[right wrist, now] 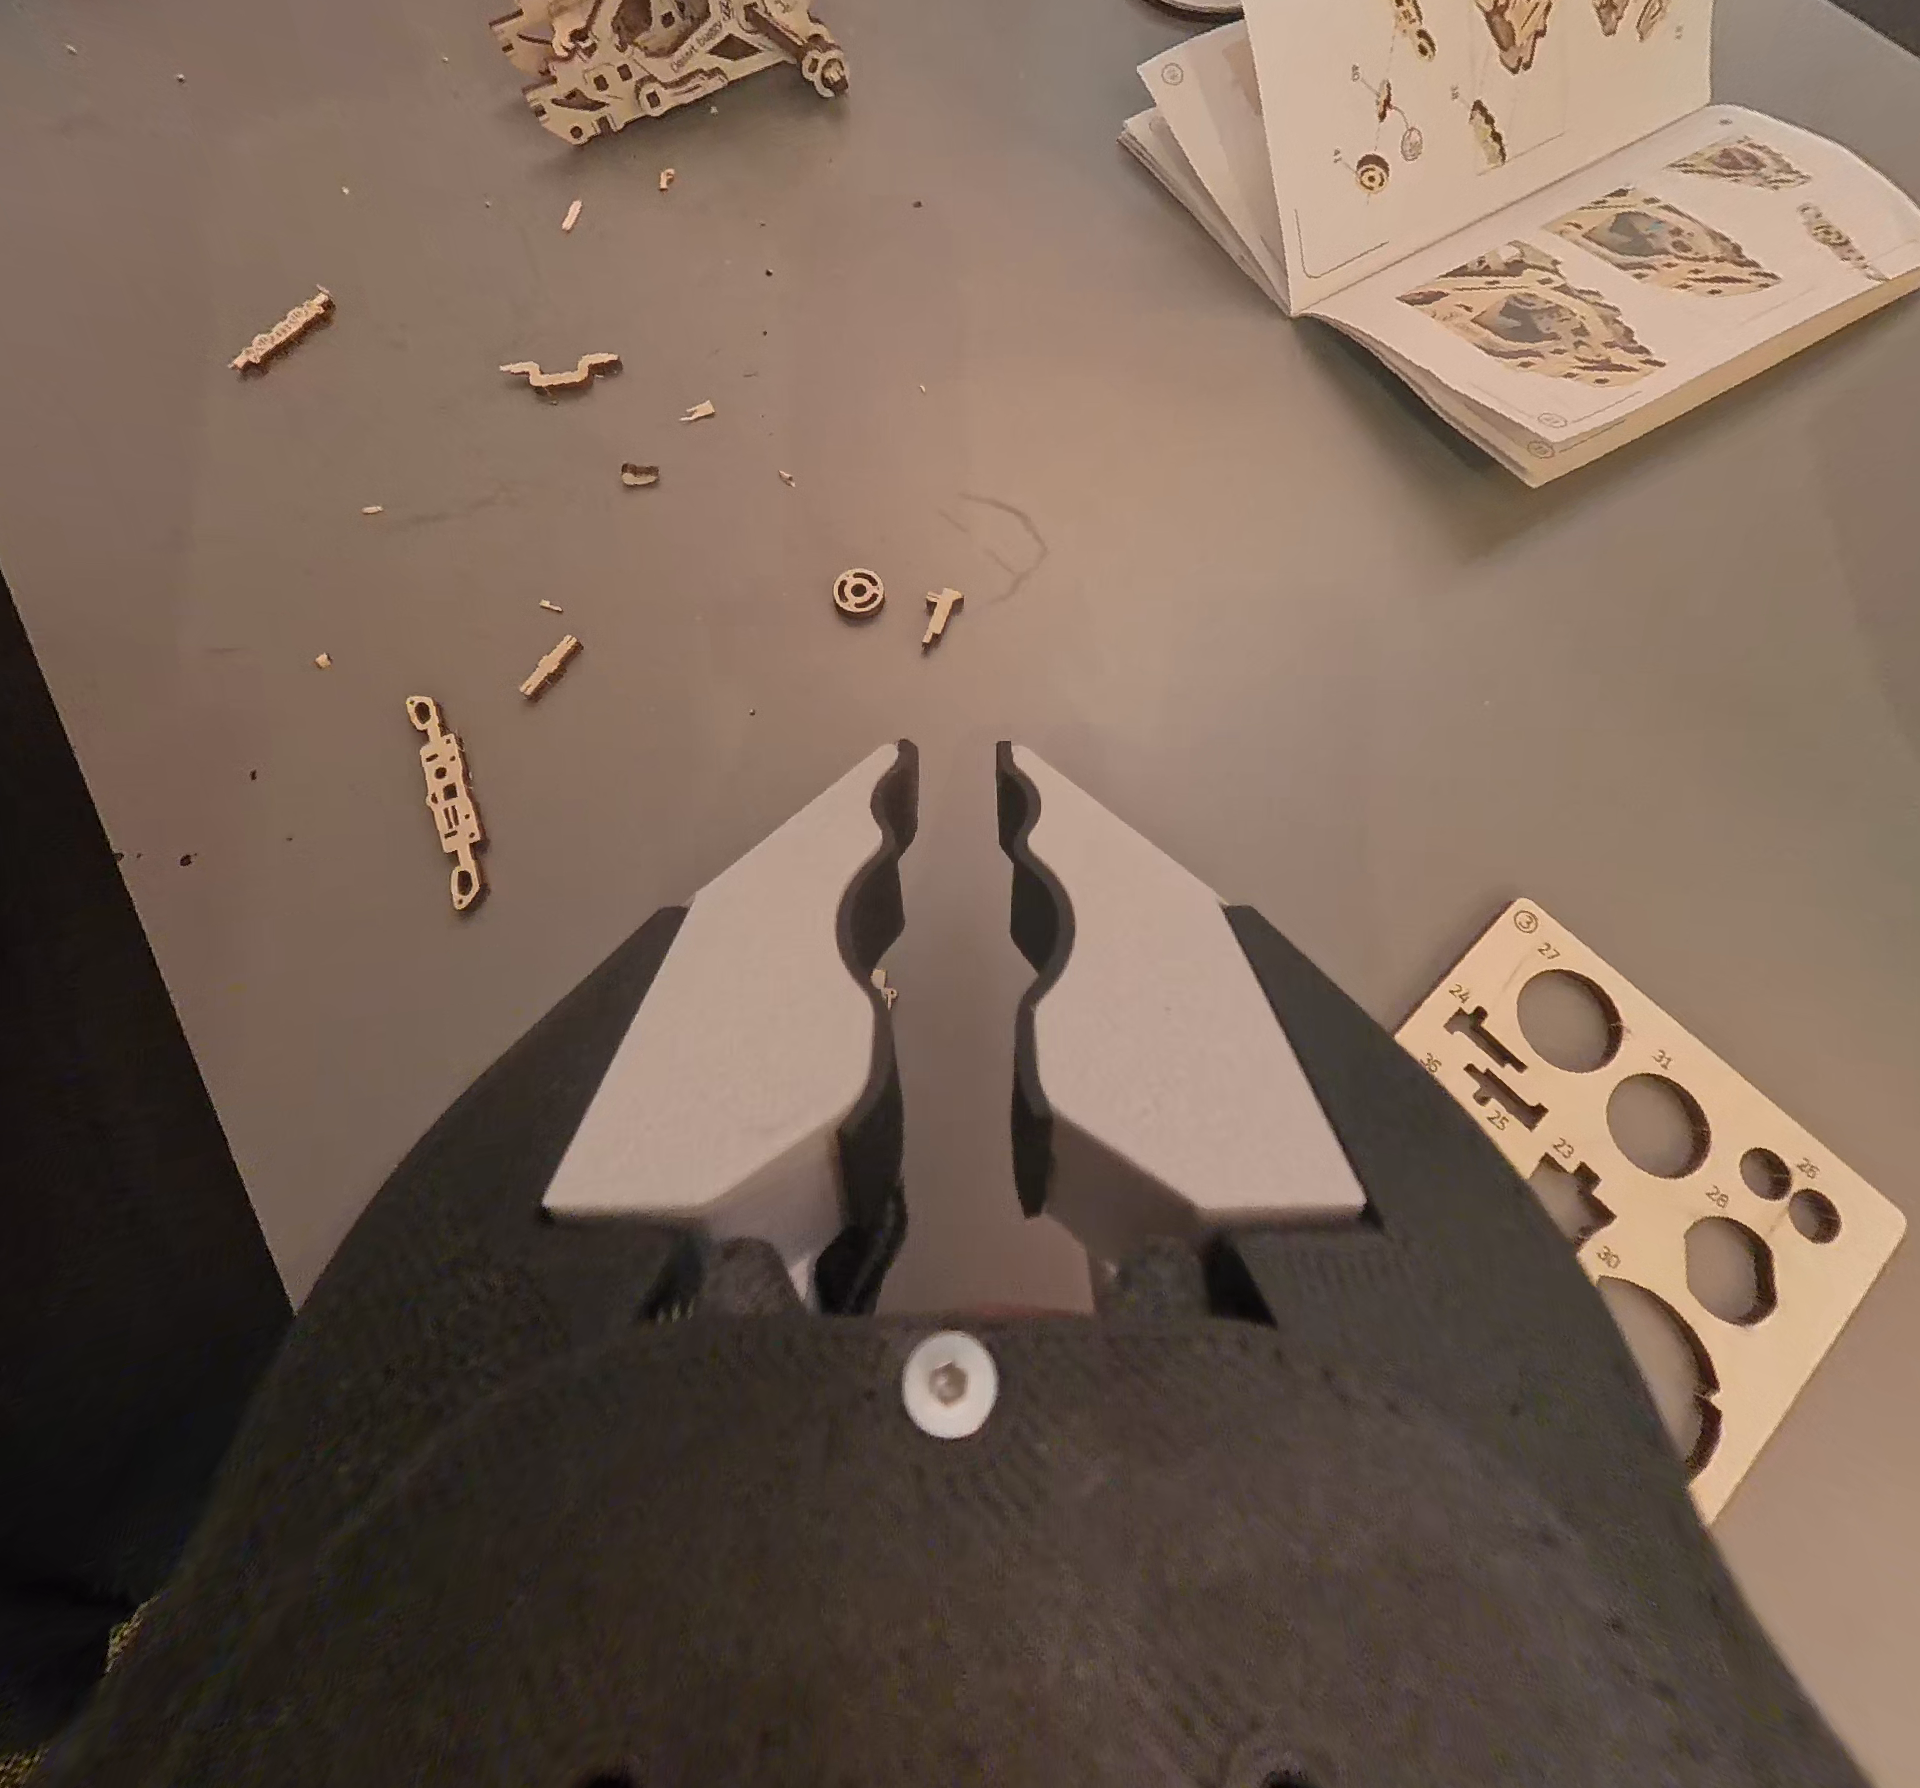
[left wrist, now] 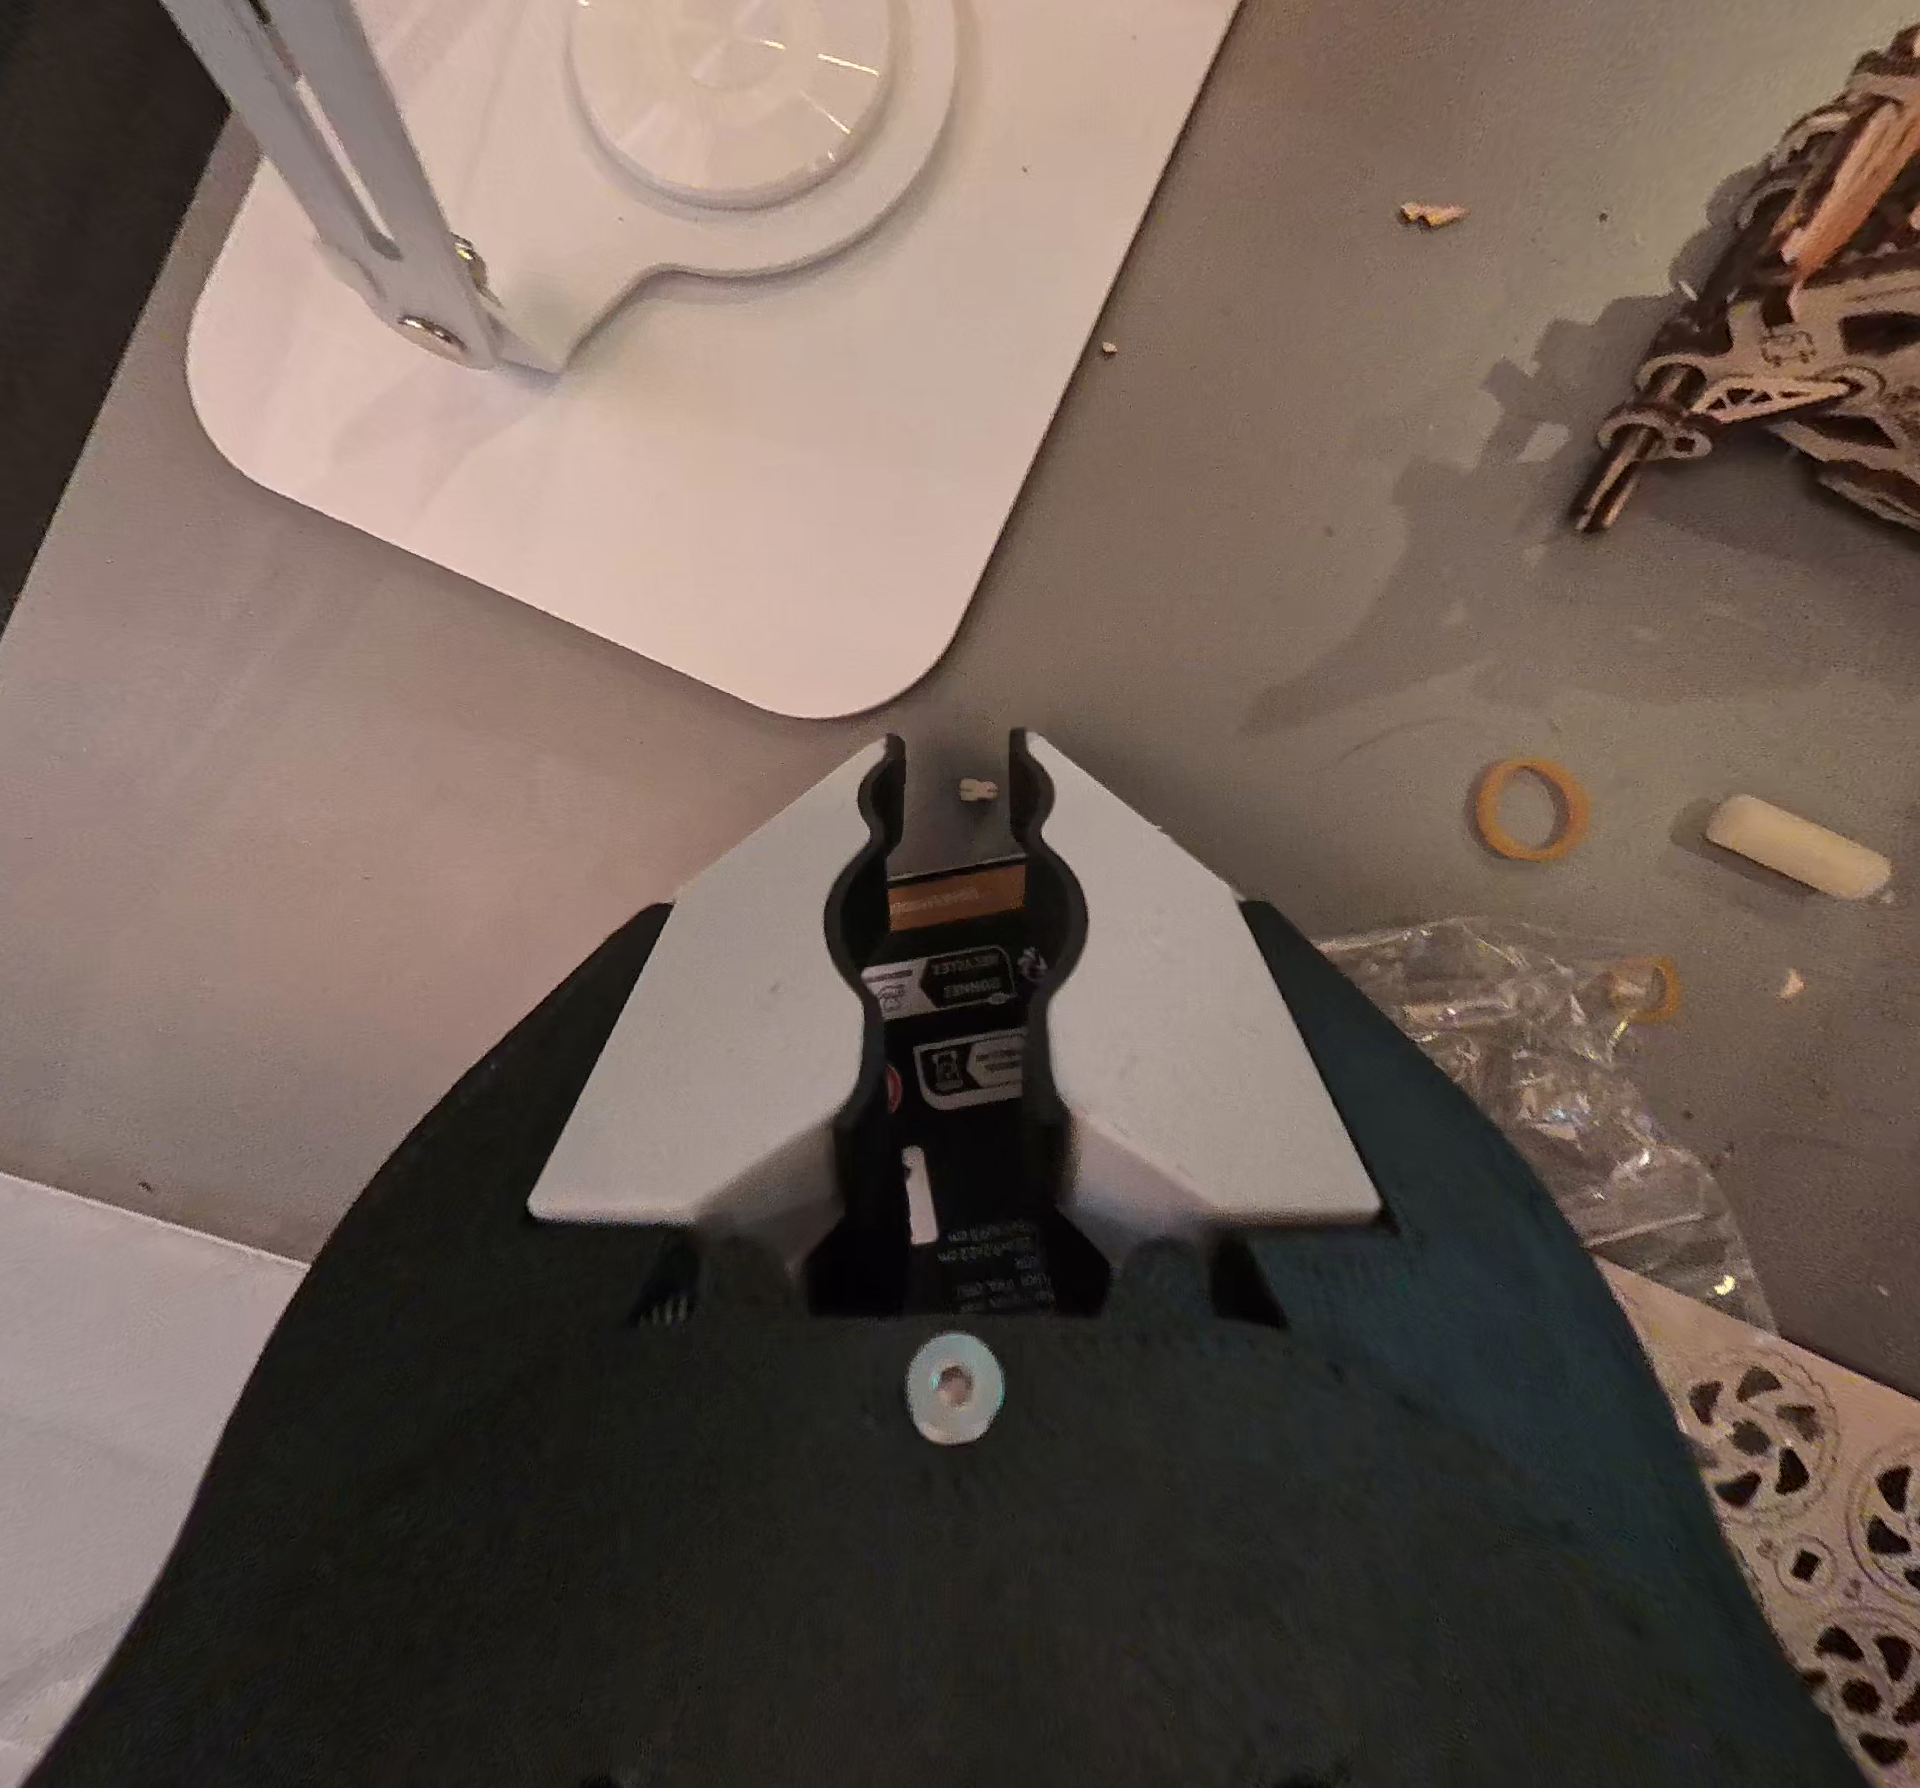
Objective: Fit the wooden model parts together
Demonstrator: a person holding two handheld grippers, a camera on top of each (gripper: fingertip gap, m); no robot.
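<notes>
The half-built wooden model (right wrist: 675, 3) stands at the far side of the grey table; it also shows at the right edge of the left wrist view (left wrist: 1818, 284). Loose wooden parts lie ahead of my right gripper (right wrist: 956, 751): a small ring (right wrist: 859, 591), a small peg (right wrist: 940, 614), a short bar (right wrist: 551, 666) and a long pierced strip (right wrist: 449, 798). The right gripper is a little open and empty. My left gripper (left wrist: 961, 751) is a little open; a tiny wooden bit (left wrist: 971, 789) lies on the table between its tips. A black labelled item (left wrist: 951, 1011) shows through its gap.
A white lamp base (left wrist: 675, 491) and its arm (left wrist: 281, 76) fill the far left. An orange rubber band (left wrist: 1530, 808), a white cylinder (left wrist: 1792, 860) and a clear plastic bag (left wrist: 1538, 1063) lie to the right. An open instruction booklet (right wrist: 1558, 232) and a punched-out wooden sheet (right wrist: 1662, 1167) lie right of the right gripper. The small peg (right wrist: 940, 614) lies some 6 centimetres from my right tips, 40 centimetres from my left tips. Between my right fingertips and the short bar (right wrist: 551, 666) there is roughly 11 centimetres. The half-built wooden model (right wrist: 675, 3) is about 20 centimetres from my left fingertips.
</notes>
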